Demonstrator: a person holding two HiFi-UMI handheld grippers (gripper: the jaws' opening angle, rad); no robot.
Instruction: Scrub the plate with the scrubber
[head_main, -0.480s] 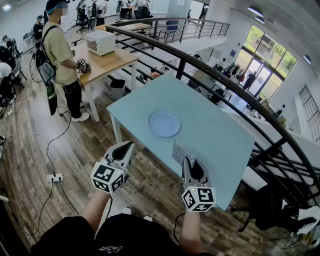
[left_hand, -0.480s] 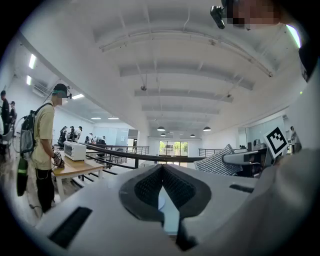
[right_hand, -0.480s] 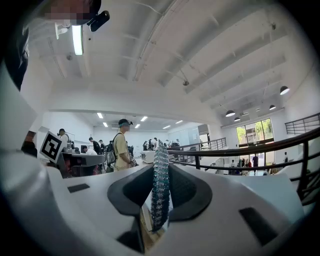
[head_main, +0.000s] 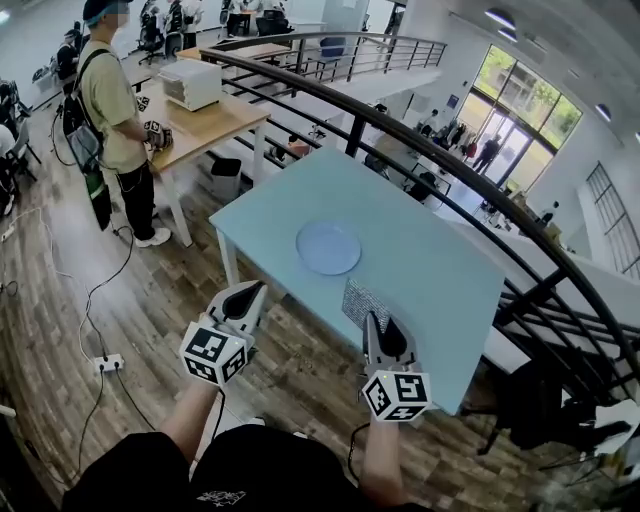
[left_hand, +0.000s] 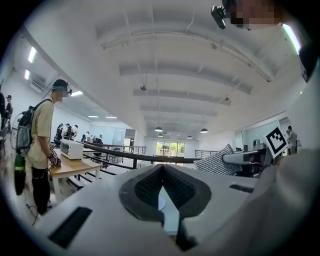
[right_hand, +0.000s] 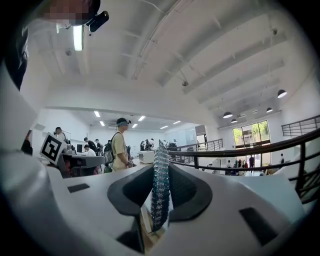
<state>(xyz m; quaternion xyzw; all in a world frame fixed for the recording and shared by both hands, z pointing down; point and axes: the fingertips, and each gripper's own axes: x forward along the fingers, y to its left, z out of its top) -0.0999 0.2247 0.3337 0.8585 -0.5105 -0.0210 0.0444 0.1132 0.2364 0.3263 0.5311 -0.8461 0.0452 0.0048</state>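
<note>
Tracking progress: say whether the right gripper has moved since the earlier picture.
No. The right gripper sits just as far from the plate, over the table's near edge.

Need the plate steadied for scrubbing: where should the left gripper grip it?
Take the plate by its near-left rim, likely from the near edge of the table. It lies flat, so only the thin rim offers a pinch; the right gripper holds the scrubber on the right.

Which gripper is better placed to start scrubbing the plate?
Right. The right gripper is shut on the scrubber; the left gripper is shut and empty. The plate lies ahead of both.
</note>
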